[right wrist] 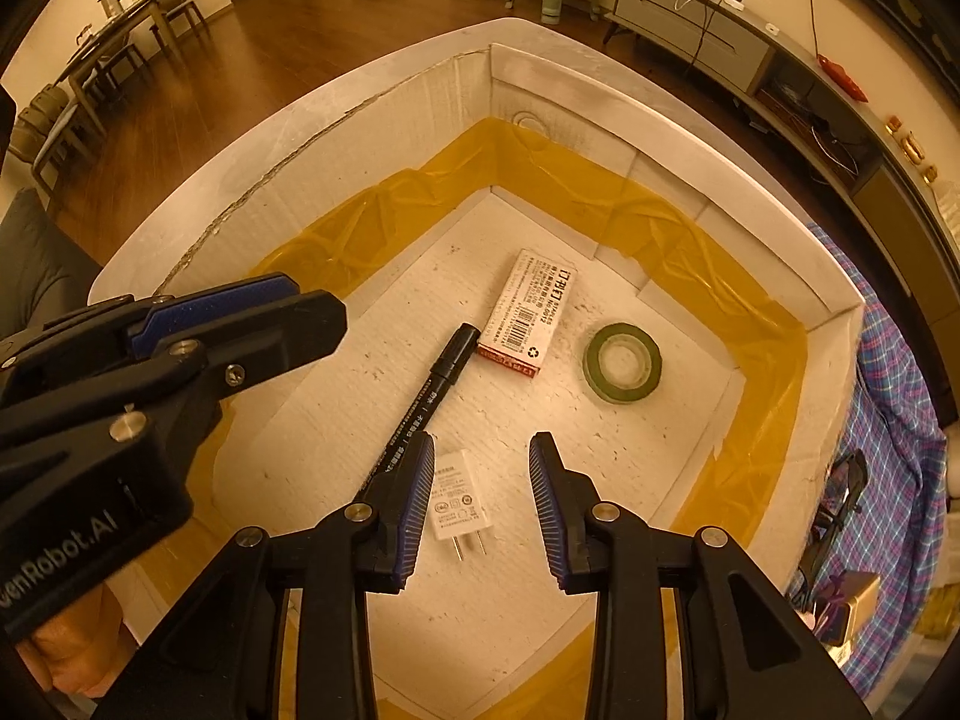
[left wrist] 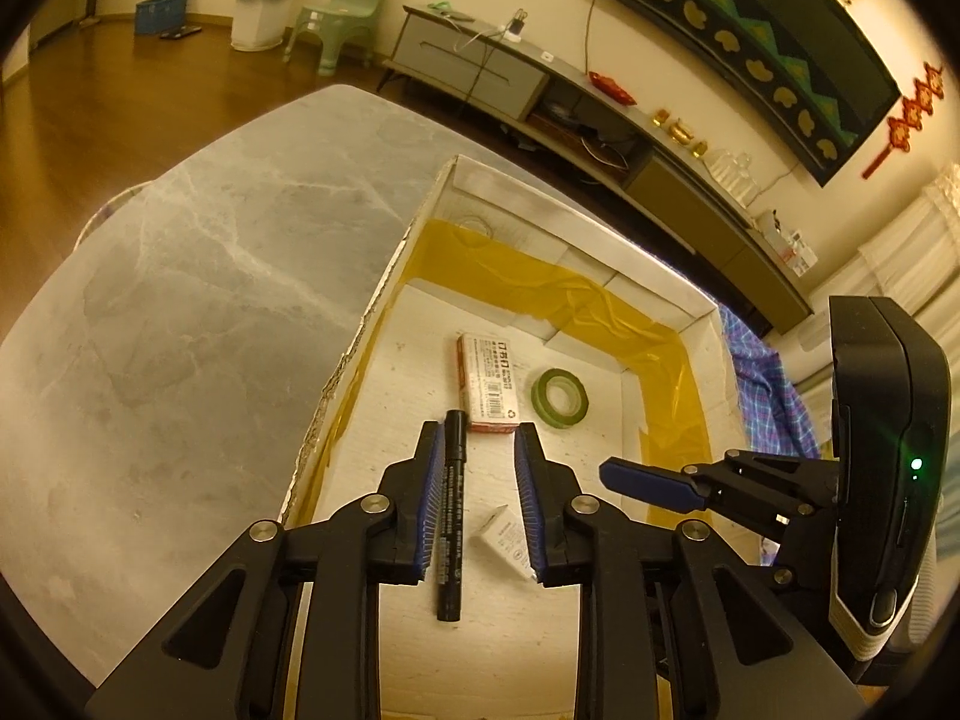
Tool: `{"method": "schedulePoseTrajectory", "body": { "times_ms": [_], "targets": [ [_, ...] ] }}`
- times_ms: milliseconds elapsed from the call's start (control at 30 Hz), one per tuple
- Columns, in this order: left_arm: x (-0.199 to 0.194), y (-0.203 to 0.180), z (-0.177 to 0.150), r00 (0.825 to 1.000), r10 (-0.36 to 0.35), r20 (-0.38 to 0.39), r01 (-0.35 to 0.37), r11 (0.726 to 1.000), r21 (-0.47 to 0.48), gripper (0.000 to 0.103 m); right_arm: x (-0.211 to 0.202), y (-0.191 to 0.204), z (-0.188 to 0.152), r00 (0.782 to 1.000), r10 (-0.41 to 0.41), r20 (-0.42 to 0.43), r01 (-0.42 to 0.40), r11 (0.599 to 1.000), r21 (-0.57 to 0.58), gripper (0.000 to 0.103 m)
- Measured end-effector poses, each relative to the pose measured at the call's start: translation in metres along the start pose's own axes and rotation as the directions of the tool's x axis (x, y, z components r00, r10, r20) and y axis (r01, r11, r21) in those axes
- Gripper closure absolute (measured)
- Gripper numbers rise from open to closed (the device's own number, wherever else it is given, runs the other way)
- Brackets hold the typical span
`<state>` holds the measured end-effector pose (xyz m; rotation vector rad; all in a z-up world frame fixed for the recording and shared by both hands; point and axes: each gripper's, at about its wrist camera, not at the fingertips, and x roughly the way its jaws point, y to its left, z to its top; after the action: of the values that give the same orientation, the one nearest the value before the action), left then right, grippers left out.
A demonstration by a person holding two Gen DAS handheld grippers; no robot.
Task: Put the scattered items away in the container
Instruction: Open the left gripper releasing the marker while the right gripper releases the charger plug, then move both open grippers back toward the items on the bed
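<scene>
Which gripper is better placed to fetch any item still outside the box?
Neither clearly. The left gripper and right gripper both hang open over the box, where the marker, charger, staple box and tape lie; no stray item shows.

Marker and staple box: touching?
Cannot tell. In the right wrist view the marker's cap tip meets the staple box's lower corner with no visible gap, but neither view shows whether they actually press together.

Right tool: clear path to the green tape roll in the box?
Probably yes. The right tool is open above the charger; the tape roll lies flat just beyond, nothing between, box wall clear of it.
</scene>
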<state>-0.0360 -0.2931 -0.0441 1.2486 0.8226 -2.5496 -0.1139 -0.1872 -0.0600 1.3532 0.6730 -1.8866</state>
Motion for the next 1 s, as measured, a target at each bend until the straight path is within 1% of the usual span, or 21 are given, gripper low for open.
{"method": "schedulePoseTrajectory", "body": {
  "times_ms": [100,233,500,767,1000],
  "targets": [
    [-0.004,-0.003,-0.001,1.0,0.012,0.008,-0.012,1.0,0.004,0.075,-0.003,0.0,-0.005,1.0,0.004,0.006,-0.004,1.0,0.006,0.067],
    [-0.009,-0.004,-0.002,1.0,0.022,0.016,-0.022,1.0,0.003,0.074,-0.009,-0.002,-0.011,1.0,0.007,0.017,-0.008,1.0,0.014,0.062],
    [-0.025,-0.015,-0.007,0.998,0.05,0.047,-0.052,0.997,0.049,0.074,-0.023,-0.006,-0.022,0.998,0.045,0.047,-0.047,0.998,0.03,0.062],
    [-0.043,-0.033,-0.014,0.992,0.081,0.097,-0.092,0.989,0.115,0.074,-0.053,-0.023,-0.035,0.988,0.08,0.134,-0.089,0.994,0.067,0.062],
    [-0.06,-0.052,-0.024,0.986,0.088,0.143,-0.112,0.98,0.164,0.074,-0.084,-0.038,-0.052,0.965,0.115,0.237,-0.143,0.984,0.103,0.061]
  ]
}}
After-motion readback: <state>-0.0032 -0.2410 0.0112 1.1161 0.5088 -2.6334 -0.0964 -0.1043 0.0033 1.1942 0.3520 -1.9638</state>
